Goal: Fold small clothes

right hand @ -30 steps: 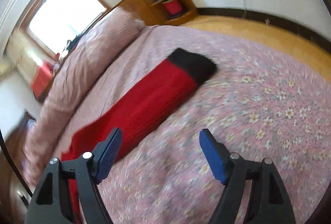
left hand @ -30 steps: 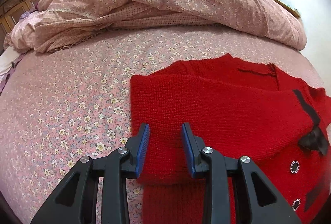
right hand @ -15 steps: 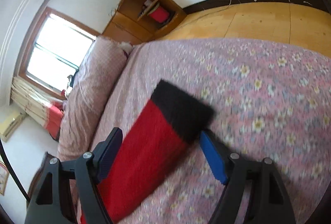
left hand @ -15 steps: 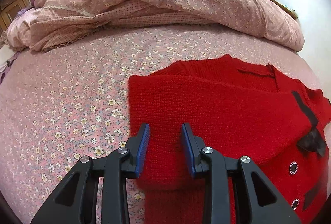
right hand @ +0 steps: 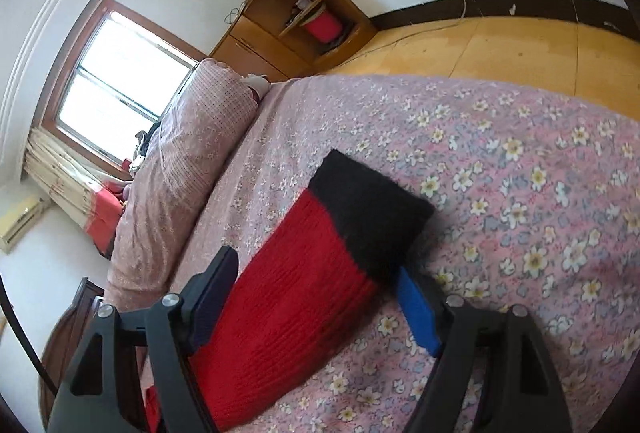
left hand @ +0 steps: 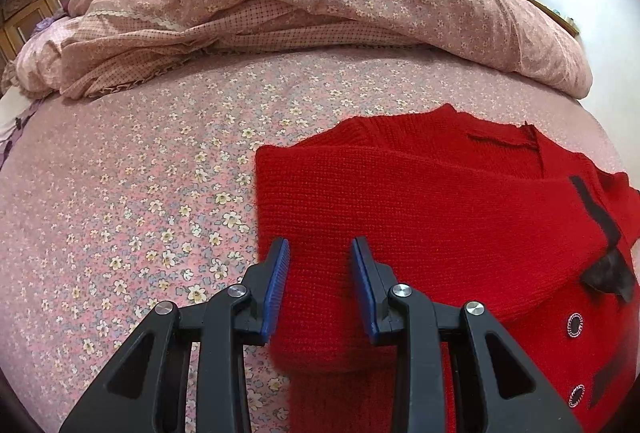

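On the floral bedspread lies a red cardigan, its hem cut off; the left gripper pinches a fold, while the right gripper, jaws spread, straddles its black-cuffed sleeve, contact unclear

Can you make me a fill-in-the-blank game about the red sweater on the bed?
1. The sweater is the colour ____.
2. The cuff at the end of the sleeve is ____.
3. The sweater lies on a pink bedsheet printed with small ____.
4. The sleeve sits between the fingers of the ____ tool.

Missing words: red; black; flowers; right
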Demonstrator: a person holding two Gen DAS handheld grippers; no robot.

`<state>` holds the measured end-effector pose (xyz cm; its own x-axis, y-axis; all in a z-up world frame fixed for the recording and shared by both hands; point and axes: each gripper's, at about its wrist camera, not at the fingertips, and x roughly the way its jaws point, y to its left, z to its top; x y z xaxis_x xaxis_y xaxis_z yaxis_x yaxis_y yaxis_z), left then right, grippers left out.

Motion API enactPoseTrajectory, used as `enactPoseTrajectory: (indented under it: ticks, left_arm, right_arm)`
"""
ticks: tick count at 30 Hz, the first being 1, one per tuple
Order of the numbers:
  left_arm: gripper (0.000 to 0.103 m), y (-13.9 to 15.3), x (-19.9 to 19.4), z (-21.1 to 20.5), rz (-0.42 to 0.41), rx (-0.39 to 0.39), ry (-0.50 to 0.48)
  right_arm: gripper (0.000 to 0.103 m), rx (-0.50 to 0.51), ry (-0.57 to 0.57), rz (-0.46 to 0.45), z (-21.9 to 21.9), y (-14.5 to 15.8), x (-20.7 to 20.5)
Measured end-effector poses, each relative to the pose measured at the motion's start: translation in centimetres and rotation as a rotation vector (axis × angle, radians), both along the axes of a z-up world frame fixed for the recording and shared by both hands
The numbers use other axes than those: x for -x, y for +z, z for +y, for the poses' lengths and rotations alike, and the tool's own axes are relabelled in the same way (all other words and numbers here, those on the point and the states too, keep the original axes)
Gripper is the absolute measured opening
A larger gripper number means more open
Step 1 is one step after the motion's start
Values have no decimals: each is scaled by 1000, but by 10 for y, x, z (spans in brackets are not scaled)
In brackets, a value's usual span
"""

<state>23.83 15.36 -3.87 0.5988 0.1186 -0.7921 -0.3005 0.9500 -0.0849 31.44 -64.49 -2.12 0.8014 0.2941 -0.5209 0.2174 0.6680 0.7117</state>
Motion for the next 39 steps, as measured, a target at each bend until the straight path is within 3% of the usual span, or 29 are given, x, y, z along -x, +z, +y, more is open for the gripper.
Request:
enactPoseTrajectory:
  ticks: [4,8,10,11,16,19,23,28,31,35,39]
  left_arm:
    - [26,0,0,1,1,3,4]
    - [26,1,1,4,-1,10,7]
    - [26,0,0,5,1,7,11]
    - [26,0,0,5,2,5,13]
    - [26,3,0,9,-3,26,28]
    - [26,6,1,14,-8,56,47]
    - [26,15,5,25,-26,124,75]
    - [26,31,6,34,-20,144,73]
    - [28,38,6,35,-38,141,51]
    - [28,38,2,31,-13,68,-9]
    - [28,45,-1,18,-13,-53,-87]
  right_arm:
    - [75,-43,-51,-50,-11,-4,3]
    - [54,-37,-62,-29,-15,-8,-5]
    - [29,-18,-59,-18,-12,-9,-7]
    - [10,-15,-51,-11,-10,-9,-8]
    - [10,171,-54,-6,32,22,-12]
    - [10,256,19,-102,90,67,-16]
    - [10,258,165,-243,187,120,-12]
    - [10,288,393,-372,353,160,12]
    - [11,329,412,-403,447,149,40]
    - [11,435,571,-332,565,102,64]
    - [11,461,702,-252,619,58,84]
